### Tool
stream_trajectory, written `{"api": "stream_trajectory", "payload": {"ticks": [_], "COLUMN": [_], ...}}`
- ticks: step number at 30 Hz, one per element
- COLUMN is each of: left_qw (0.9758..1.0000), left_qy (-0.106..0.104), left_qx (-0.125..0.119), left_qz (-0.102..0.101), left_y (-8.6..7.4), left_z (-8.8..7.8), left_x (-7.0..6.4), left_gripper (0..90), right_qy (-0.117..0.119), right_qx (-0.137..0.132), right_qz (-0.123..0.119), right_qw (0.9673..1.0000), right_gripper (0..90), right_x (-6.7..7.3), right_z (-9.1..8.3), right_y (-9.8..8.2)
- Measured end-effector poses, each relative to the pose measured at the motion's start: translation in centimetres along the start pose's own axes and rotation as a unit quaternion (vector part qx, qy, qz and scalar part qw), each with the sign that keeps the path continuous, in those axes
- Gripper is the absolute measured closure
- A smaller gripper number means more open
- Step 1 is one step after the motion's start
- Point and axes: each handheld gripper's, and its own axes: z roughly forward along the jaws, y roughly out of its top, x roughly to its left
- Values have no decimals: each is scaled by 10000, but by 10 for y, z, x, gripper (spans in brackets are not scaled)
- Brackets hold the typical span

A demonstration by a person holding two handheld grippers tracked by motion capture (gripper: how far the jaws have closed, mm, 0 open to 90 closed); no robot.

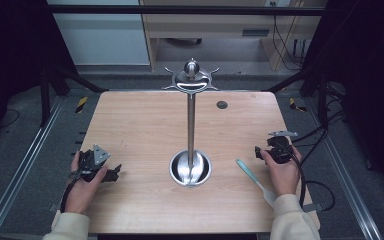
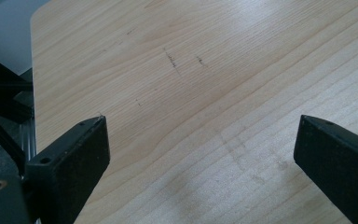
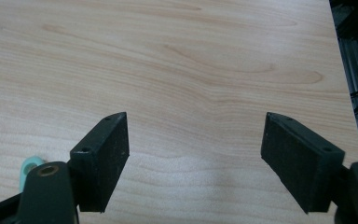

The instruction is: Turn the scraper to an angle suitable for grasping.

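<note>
While both grippers rest low on the table (image 1: 140,120), nothing is held yet.

thing in hand: teal-and-white spatula (image 1: 254,180), lying flat on the wood just left of the right gripper (image 1: 259,153), blade end toward the far side, white handle toward the person; its teal tip peeks in at the lower left of the right gripper view (image 3: 30,164).
right jaws: spread wide, empty, bare wood between them.
left gripper (image 1: 114,173): near the table's left edge, well apart from the spatula; jaws wide apart, empty, over bare wood.
handling (judgement): looks light, thin, probably plastic or silicone; blade likely flexes, handle stiffer. Smooth, could slip or pivot in a pinch. Not fragile.
where to grip (judgement): mid-handle, across the narrow width, near balance; it lies flat so the jaws must come down close to the wood.
stand (image 1: 191,125): tall metal post with hook crown on a round base at table centre, just left of the spatula.
edges: right table edge close behind the right hand; near edge close to the handle end.
open room: wide bare wood on the far right and the left half; the post is the only obstacle.
</note>
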Motion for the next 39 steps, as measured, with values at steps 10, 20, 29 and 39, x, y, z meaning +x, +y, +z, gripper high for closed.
{"api": "stream_trajectory", "payload": {"ticks": [10,20,29,39], "left_qw": [10000,9999,9998,9998], "left_qy": [11,30,50,51], "left_qx": [27,57,87,91], "left_qz": [26,100,150,152], "left_y": [0,0,1,1], "left_z": [0,0,1,2], "left_x": [0,0,0,-1], "left_gripper": [32,32,32,32], "right_qy": [-203,-34,520,859], "right_qx": [244,331,490,752], "right_qz": [-194,-620,-889,-1175], "right_qw": [9993,9975,9935,9865], "right_gripper": [350,593,837,900], "right_x": [7,21,34,48], "right_z": [3,5,5,10], "right_y": [-2,-3,-4,-7]}}
